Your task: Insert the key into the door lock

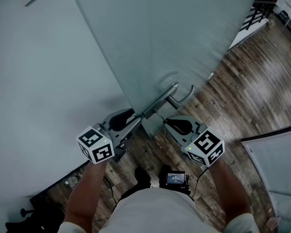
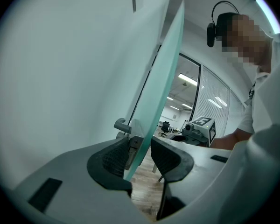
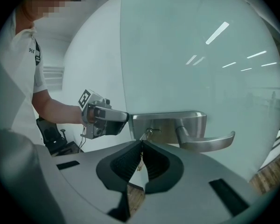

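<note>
At the lock plate [image 3: 170,123], the key [image 3: 143,137] is pinched in the closed right claw [image 3: 141,144], its tip seemingly at the keyhole [image 3: 150,132]; the edge of the glass door [image 2: 164,78] is clamped by the left claw [image 2: 140,147].

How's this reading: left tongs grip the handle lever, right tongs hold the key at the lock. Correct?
Wrong on the left tongs: they grip the glass door at its edge, not the lever, as the left gripper view shows. The right tongs do hold the key at the lock.
</note>
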A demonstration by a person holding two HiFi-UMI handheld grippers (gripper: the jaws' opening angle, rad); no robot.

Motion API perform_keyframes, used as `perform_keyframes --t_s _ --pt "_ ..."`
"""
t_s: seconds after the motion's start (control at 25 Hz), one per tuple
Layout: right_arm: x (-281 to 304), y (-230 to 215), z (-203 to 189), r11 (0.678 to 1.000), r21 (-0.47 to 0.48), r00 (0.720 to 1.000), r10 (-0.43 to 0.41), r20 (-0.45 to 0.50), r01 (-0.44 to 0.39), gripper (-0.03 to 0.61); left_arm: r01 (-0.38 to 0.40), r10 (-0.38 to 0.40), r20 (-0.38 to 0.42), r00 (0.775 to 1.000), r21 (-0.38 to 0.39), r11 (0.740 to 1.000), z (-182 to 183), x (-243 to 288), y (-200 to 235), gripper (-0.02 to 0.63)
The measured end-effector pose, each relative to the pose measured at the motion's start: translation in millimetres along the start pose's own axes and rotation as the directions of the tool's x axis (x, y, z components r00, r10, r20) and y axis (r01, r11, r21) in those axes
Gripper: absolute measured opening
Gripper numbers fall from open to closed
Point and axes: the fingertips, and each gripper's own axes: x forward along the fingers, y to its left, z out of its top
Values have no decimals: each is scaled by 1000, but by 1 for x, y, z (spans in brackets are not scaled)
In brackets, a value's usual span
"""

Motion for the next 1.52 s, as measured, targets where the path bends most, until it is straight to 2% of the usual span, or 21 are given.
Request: perform_keyframes --t_s 1.2,1.52 --pt "20 -8 4 1000 6 1000 -1 -7 1 17 -2 3 17 1000 -15 1000 0 0 0 150" --pt "20 -9 2 998 56 1000 -4 6 4 17 -6 6 16 1000 -18 1000 -1 1 -1 150"
